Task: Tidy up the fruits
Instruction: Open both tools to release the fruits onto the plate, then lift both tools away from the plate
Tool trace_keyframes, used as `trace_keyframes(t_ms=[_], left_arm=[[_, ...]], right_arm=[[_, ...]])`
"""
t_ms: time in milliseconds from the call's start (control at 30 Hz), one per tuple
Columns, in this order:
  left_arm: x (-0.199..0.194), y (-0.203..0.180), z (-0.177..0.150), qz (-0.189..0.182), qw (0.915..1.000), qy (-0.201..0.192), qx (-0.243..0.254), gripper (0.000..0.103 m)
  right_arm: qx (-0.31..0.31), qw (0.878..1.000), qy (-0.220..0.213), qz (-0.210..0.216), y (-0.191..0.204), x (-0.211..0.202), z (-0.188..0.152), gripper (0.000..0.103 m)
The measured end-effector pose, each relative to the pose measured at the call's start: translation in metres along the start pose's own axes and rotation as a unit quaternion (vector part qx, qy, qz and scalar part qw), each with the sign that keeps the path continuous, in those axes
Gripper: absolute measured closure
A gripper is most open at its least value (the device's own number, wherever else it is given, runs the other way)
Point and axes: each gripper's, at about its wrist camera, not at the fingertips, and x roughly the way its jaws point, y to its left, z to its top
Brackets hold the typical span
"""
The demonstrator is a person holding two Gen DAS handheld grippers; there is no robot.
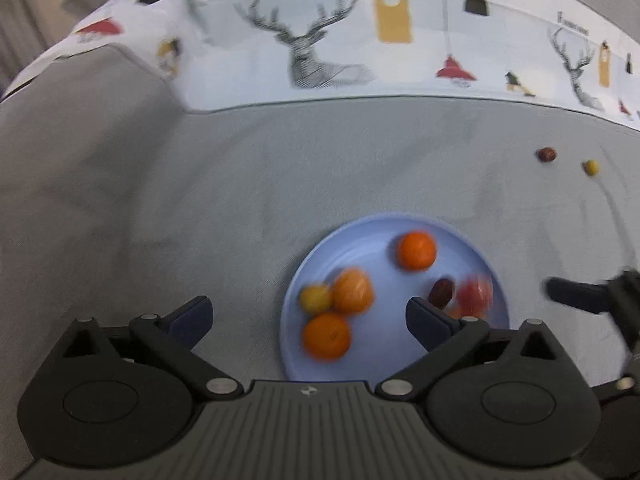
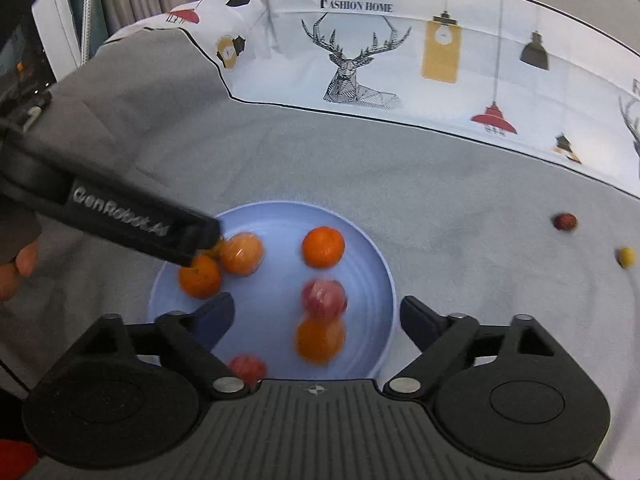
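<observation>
Resting on the grey cloth point(image 2: 400, 168), the blue plate point(image 2: 360, 236) carries most of the fruit: oranges point(image 2: 323, 247), a red apple point(image 2: 323, 297) and a second red fruit point(image 2: 247, 366) at its near edge. In the left view a small yellow fruit point(image 1: 315, 298) and a dark date point(image 1: 441, 292) also lie on the plate. Two pieces sit well apart from the plate on the cloth: a dark red fruit point(image 2: 565, 221) and a small yellow one point(image 2: 625, 256), near each other. Left gripper point(image 1: 308, 314) has its jaws spread wide over the plate, holding nothing. Right gripper point(image 2: 316, 318) is likewise spread wide and empty above the plate. Fruit outlines are motion-blurred. A printed deer cloth point(image 2: 360, 64) lies beyond.
</observation>
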Motion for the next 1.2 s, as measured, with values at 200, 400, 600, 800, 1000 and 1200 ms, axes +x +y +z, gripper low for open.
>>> trace_keyframes(t_ms=[200, 400, 600, 800, 1000, 1200], left_arm=[[-0.048, 0.014, -0.042, 0.008, 0.9995, 0.012, -0.029, 0.0], [-0.097, 0.015, -0.07, 0.003, 0.9994, -0.008, -0.034, 0.0], [-0.144, 0.008, -0.078, -0.013, 0.9974, -0.058, -0.041, 0.0], [-0.181, 0.003, -0.091, -0.034, 0.994, -0.087, -0.056, 0.0], [-0.2, -0.003, -0.103, -0.021, 0.9934, -0.107, -0.037, 0.0], [-0.209, -0.006, -0.11, -0.023, 0.9928, -0.111, -0.039, 0.0]], right_arm=[[0.062, 0.998, 0.017, 0.016, 0.008, -0.056, -0.033, 0.002], [0.047, 0.999, -0.01, -0.003, 0.027, -0.103, -0.05, 0.001], [0.014, 0.995, -0.088, -0.036, 0.036, -0.161, -0.058, 0.001], [0.02, 0.99, -0.13, -0.053, 0.036, -0.204, -0.073, 0.001], [0.012, 0.985, -0.161, -0.06, 0.043, -0.228, -0.084, 0.001], [-0.004, 0.983, -0.176, -0.057, 0.049, -0.236, -0.087, 0.001]])
